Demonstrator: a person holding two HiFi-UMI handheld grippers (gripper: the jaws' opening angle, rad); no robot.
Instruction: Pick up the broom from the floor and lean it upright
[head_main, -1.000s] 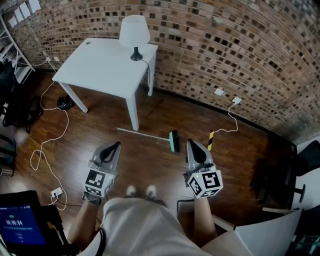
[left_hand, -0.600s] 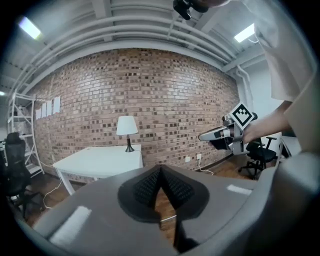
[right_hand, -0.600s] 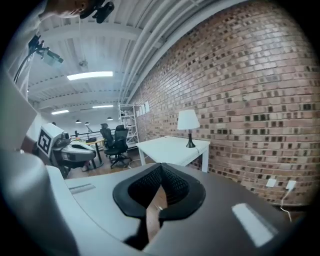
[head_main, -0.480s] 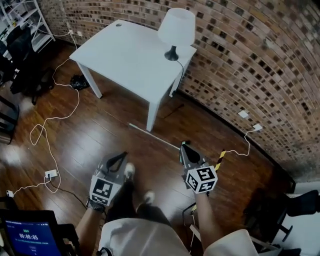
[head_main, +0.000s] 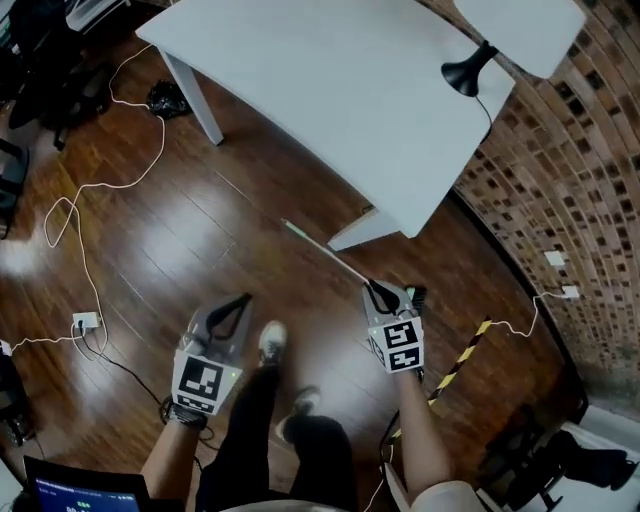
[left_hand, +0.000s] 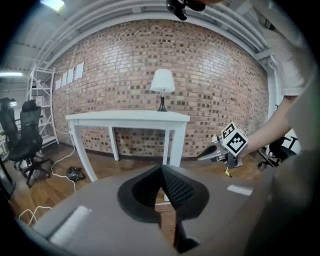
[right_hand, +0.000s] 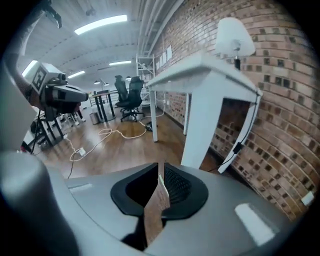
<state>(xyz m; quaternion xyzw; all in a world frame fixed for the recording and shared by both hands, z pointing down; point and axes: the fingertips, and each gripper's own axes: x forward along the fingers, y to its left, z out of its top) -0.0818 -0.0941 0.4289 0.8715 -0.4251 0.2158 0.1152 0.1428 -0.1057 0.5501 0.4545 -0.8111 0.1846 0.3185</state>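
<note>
- Left gripper (head_main: 240, 302) has its jaws pressed together, low over the floor, well left of the broom (head_main: 325, 252).
- The broom lies flat, its handle running away from the right gripper's tips.
- Right gripper (head_main: 374, 288) has its jaws just opening to a slim gap, with only floorboards showing through.

Dim, fisheye-bent views (dark vignetted corners), ceiling-light glare on glossy floor (head_main: 190, 235).

Brick wall (head_main: 560, 170), dark wood floor (head_main: 200, 225), white table (head_main: 330, 90), lamp (head_main: 467, 71) on it.
</note>
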